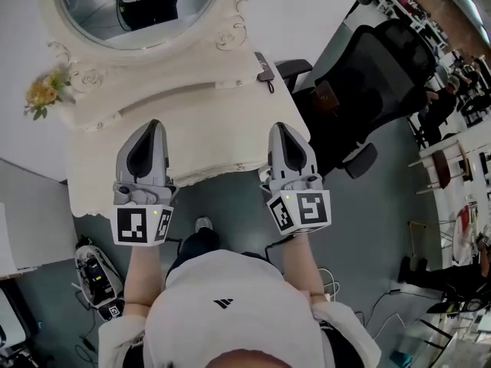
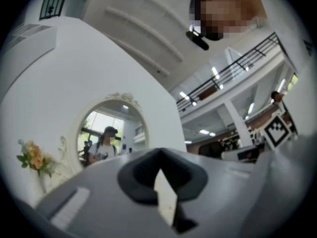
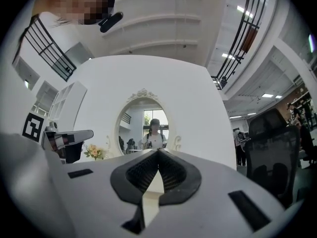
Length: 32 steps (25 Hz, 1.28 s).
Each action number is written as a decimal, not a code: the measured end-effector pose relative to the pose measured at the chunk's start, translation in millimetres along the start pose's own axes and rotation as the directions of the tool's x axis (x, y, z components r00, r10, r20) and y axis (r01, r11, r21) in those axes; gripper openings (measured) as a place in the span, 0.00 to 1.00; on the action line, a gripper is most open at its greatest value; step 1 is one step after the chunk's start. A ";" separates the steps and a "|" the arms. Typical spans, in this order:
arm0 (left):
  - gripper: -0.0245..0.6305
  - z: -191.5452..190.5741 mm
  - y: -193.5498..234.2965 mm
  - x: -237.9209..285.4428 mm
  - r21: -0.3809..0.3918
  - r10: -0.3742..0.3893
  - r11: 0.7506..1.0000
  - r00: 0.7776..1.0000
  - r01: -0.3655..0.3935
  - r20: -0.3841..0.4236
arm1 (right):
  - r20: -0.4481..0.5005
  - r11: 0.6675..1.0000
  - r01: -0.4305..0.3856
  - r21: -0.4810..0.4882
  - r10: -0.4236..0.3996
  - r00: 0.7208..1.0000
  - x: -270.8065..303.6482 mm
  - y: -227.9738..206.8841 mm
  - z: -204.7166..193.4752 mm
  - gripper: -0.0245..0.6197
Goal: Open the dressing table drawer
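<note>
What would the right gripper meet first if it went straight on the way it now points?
Probably the oval mirror, near its lower frame: the closed jaws of the right gripper line up with it across the top of the dressing table. Depth is hard to judge.

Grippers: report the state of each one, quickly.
Left gripper: shut, nothing held between its jaws.
Right gripper: shut, nothing held between its jaws.

Chair [image 1: 376,83] right of dressing table [image 1: 207,148]
</note>
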State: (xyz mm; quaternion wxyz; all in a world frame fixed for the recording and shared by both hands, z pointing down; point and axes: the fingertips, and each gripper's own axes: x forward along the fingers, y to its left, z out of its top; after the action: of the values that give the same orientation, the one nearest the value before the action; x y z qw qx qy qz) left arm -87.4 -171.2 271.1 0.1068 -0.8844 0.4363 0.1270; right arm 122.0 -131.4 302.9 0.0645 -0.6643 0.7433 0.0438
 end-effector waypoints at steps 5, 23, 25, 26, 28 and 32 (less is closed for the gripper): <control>0.05 -13.1 34.6 28.3 -0.008 -0.028 1.000 1.000 0.028 0.002 | -0.005 1.000 0.028 0.001 -0.028 1.000 42.8 2.5 -9.3 0.04; 0.05 -64.9 56.5 103.8 -0.039 -0.084 0.996 0.995 0.082 -0.047 | -0.151 0.999 0.039 0.026 -0.034 0.988 129.5 -41.0 -82.4 0.25; 0.05 -68.8 57.0 110.2 -0.038 -0.069 0.997 0.996 0.067 -0.053 | -0.178 0.999 0.026 0.037 -0.019 0.984 140.0 -47.4 -94.8 0.27; 0.05 -70.7 57.3 113.5 -0.038 -0.061 0.998 0.997 0.059 -0.056 | -0.194 0.999 0.019 0.042 -0.010 0.981 145.3 -50.8 -102.0 0.28; 0.05 -74.9 59.1 120.4 -0.036 -0.043 0.999 0.997 0.041 -0.061 | -0.230 0.999 0.003 0.051 0.009 0.973 156.3 -57.1 -118.1 0.29; 0.05 -84.3 64.5 134.2 -0.034 0.003 0.999 0.997 -0.006 -0.072 | -0.312 0.997 -0.035 0.070 0.056 0.949 175.9 -68.3 -152.6 0.33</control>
State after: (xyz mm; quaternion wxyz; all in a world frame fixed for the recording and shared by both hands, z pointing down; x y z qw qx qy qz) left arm -49.1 -334.9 303.0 0.0755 -0.8891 0.4396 0.1027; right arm 164.9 -334.9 427.9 -0.0342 -0.6432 0.7603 -0.0845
